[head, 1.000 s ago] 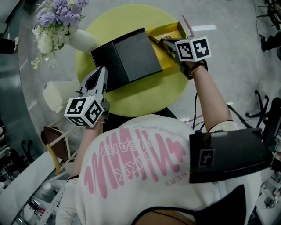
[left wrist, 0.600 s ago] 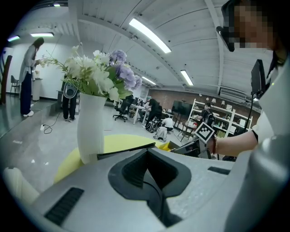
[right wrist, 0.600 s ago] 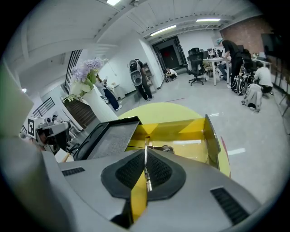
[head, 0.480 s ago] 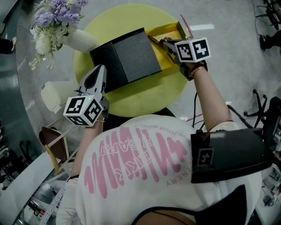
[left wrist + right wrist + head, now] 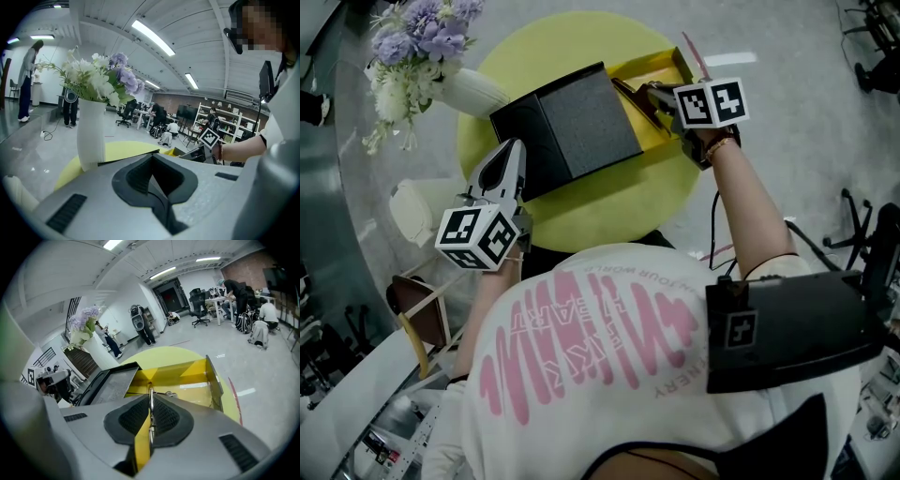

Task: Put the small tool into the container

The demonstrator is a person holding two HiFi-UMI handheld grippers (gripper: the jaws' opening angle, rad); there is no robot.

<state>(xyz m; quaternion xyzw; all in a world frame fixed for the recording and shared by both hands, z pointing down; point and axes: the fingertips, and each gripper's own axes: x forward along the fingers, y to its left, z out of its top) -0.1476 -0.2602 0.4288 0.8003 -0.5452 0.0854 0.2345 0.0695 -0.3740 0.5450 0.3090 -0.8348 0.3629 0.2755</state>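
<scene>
Right tool, jaws just opening, grips metal piece over container

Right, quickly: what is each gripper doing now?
Left gripper: shut, empty.
Right gripper: shut on the tool over the container; its jaws have just been opening slightly.

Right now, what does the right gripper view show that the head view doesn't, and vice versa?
Only the right gripper view: the small tool, a thin metal piece upright between the pads of the right tongs, whose jaws have just been opening. Only the head view: that gripper's marker cube, the person's shirt and a wooden chair. Both: the yellow container, the black box, the round yellow table and the flower vase.
</scene>
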